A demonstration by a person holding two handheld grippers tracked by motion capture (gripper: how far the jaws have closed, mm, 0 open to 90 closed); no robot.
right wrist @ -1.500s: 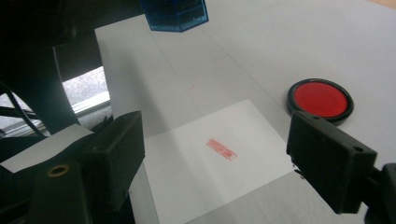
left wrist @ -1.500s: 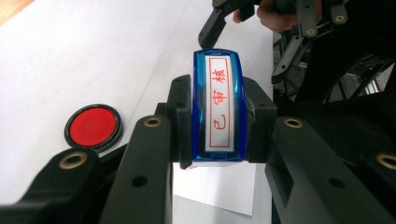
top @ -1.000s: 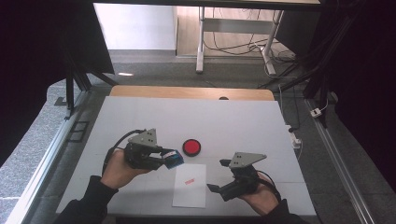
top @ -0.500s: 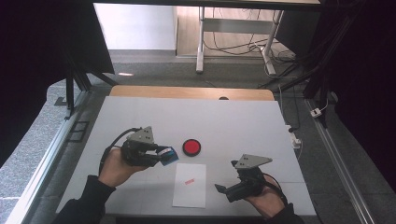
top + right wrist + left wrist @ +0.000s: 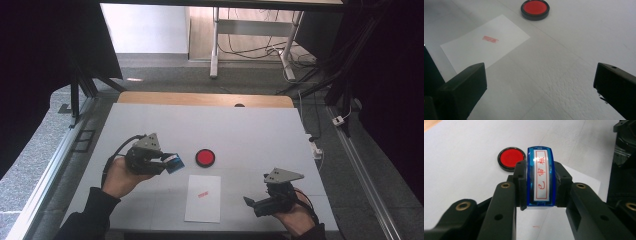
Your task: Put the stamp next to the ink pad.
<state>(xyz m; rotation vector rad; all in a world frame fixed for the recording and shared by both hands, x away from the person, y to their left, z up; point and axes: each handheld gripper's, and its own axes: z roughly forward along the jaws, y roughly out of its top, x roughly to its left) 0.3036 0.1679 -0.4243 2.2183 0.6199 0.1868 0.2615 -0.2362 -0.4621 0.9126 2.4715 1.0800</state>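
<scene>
My left gripper (image 5: 171,162) is shut on a blue stamp (image 5: 540,176) with a white label and red characters, held just above the table, left of a round red ink pad (image 5: 205,157). The ink pad (image 5: 510,158) lies beyond the stamp in the left gripper view. A white sheet (image 5: 202,200) with a small red print (image 5: 202,194) lies near the front edge. My right gripper (image 5: 251,203) hovers right of the sheet, pointing left; its jaws have just been opening, and nothing is between them (image 5: 540,75). Ahead of it lie the sheet (image 5: 486,42) and the ink pad (image 5: 535,8).
The grey table top (image 5: 250,130) ends in a wooden strip (image 5: 200,99) at the far edge. Metal rails (image 5: 55,165) run along both sides. Desk legs and cables (image 5: 250,45) stand on the floor beyond.
My left gripper has drifted left, still holding the stamp. My right gripper has moved right and toward the front edge, away from the sheet.
</scene>
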